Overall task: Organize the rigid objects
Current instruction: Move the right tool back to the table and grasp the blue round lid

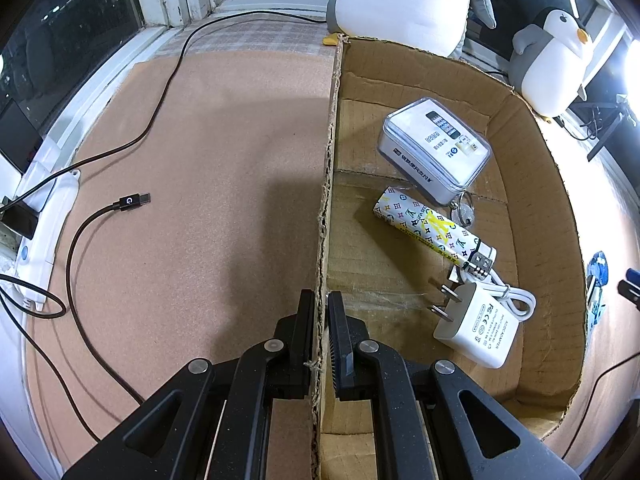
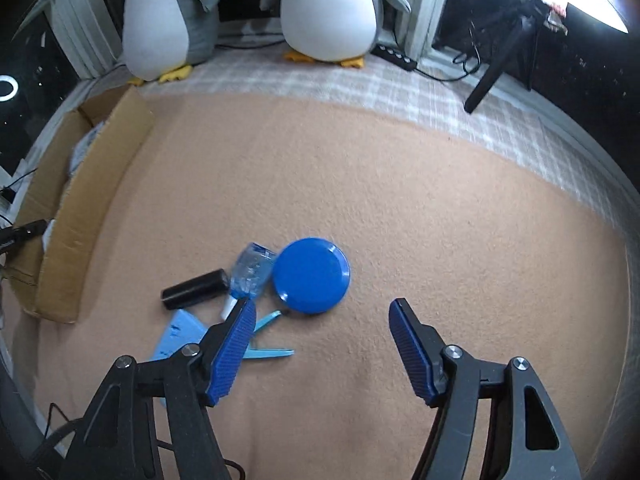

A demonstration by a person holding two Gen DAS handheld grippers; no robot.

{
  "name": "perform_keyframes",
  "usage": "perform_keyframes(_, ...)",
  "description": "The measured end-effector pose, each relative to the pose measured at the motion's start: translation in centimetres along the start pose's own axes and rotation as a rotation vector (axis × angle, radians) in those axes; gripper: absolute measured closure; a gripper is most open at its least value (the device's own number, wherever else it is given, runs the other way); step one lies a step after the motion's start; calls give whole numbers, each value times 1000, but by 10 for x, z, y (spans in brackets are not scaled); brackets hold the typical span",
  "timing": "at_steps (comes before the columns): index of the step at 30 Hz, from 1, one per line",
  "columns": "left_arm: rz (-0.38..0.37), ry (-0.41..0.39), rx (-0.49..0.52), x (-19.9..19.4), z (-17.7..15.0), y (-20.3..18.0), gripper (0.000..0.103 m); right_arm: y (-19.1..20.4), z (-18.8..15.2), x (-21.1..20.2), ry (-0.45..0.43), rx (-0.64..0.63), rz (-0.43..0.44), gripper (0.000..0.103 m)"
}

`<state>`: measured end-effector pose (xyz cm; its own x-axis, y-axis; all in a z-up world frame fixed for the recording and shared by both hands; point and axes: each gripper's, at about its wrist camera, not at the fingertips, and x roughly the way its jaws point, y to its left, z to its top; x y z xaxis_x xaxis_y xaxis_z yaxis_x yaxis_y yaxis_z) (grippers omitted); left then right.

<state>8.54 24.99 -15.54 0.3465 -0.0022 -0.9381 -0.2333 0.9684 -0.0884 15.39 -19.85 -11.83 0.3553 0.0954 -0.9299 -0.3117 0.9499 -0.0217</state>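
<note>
Four items lie in cardboard box (image 1: 536, 184).

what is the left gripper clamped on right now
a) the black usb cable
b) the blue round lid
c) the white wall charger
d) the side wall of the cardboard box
d: the left gripper is shut on the torn upper edge of the brown cardboard box's side wall, one finger on each side, while the white wall charger lies untouched on the box floor.
</note>
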Motion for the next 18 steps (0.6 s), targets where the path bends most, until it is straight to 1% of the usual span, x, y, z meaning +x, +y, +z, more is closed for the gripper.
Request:
perform_keyframes(3, 1, 0, -1, 0, 0, -1, 97, -5, 0, 10, 9, 12, 4, 40)
perform_keyframes(5, 2, 0, 0, 0, 0, -1, 97, -7, 1, 14, 14, 12, 7, 43)
perform_keyframes(11, 7, -7, 4, 1, -2, -1, 97, -1, 3, 24, 35, -2, 18, 47)
perform_keyframes(18, 49, -29, 44, 0, -4, -8, 97, 5, 5, 28, 34, -3, 34, 50)
